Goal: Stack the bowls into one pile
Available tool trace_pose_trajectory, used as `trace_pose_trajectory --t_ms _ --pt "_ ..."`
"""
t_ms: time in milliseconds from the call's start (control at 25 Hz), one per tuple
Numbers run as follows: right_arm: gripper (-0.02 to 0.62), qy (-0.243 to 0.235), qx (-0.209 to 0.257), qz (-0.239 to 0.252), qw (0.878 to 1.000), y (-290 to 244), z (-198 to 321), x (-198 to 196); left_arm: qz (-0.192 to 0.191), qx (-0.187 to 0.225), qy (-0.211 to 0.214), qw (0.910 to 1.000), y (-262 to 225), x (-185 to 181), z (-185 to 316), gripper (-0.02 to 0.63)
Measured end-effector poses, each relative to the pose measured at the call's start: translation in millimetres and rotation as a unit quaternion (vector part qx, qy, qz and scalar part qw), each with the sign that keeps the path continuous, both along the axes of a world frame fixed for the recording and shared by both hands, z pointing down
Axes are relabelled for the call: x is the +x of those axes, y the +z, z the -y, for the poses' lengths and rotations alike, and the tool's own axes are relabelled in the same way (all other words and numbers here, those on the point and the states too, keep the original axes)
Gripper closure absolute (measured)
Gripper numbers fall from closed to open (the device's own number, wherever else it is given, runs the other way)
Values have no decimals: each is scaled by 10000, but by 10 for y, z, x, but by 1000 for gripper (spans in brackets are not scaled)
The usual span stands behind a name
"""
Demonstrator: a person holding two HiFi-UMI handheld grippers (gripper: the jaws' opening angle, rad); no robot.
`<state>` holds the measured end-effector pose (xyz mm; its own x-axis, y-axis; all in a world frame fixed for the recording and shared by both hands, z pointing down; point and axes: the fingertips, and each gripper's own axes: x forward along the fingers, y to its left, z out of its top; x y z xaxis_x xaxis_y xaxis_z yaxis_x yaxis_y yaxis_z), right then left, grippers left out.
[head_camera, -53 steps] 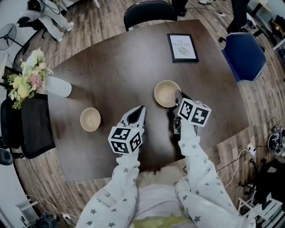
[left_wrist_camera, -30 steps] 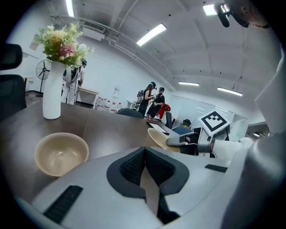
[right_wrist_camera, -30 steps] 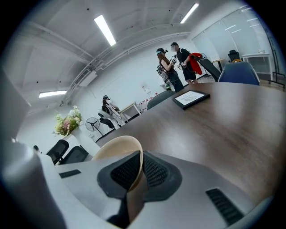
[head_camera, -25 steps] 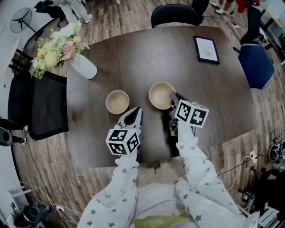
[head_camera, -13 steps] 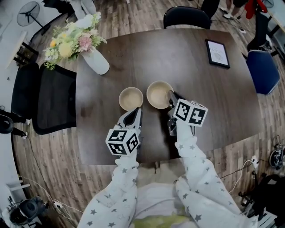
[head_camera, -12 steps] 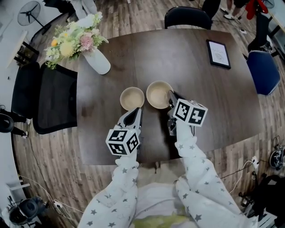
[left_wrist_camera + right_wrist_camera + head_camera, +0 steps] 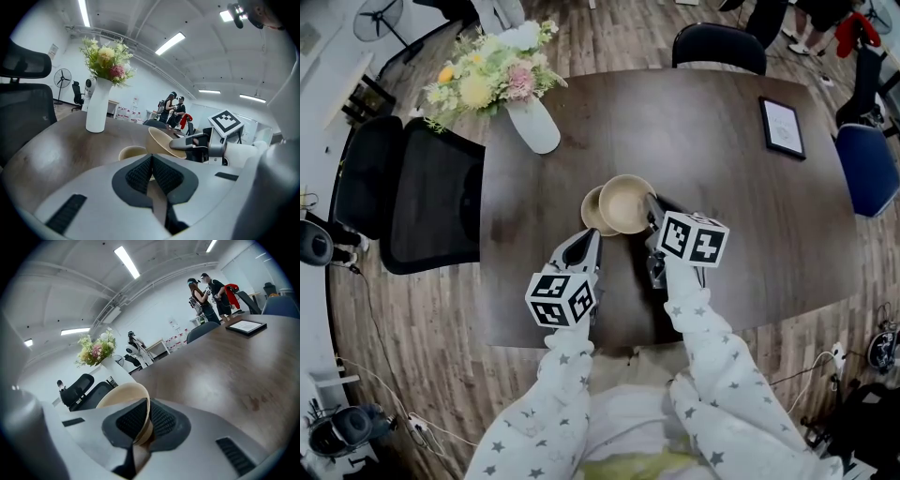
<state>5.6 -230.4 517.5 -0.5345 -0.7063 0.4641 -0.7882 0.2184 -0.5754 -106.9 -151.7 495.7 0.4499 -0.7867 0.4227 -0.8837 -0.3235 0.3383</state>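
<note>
A larger tan bowl (image 7: pixel 625 203) hangs tilted over the dark table (image 7: pixel 722 197), and my right gripper (image 7: pixel 652 208) is shut on its near rim. The bowl overlaps a smaller tan bowl (image 7: pixel 592 212) that stands on the table just to its left. In the right gripper view the pads pinch the bowl's wall (image 7: pixel 123 399). My left gripper (image 7: pixel 586 237) sits just in front of the small bowl, shut with nothing between its pads. The left gripper view shows the small bowl (image 7: pixel 132 152) and the tilted bowl (image 7: pixel 161 140) beside it.
A white vase of flowers (image 7: pixel 534 127) stands at the table's far left. A framed picture (image 7: pixel 782 127) lies at the far right. A black chair (image 7: pixel 422 197) is at the left side, another (image 7: pixel 719 42) at the far side, and a blue one (image 7: pixel 869 169) at the right.
My right gripper has carried the larger bowl leftward until it overlaps the smaller bowl. The left gripper has moved left alongside and stays shut.
</note>
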Motion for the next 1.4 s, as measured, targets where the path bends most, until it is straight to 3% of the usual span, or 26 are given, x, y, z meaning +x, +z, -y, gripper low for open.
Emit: trace_pose_trajectory --t_ms 880,1400 --pt "558 -381 -140 -852 9955 252 -9 -370 -9 -132 31 9999 139 -343 48 581" --pt "558 -603 175 -1394 9882 251 24 -433 -5 -147 102 9998 185 -424 92 581"
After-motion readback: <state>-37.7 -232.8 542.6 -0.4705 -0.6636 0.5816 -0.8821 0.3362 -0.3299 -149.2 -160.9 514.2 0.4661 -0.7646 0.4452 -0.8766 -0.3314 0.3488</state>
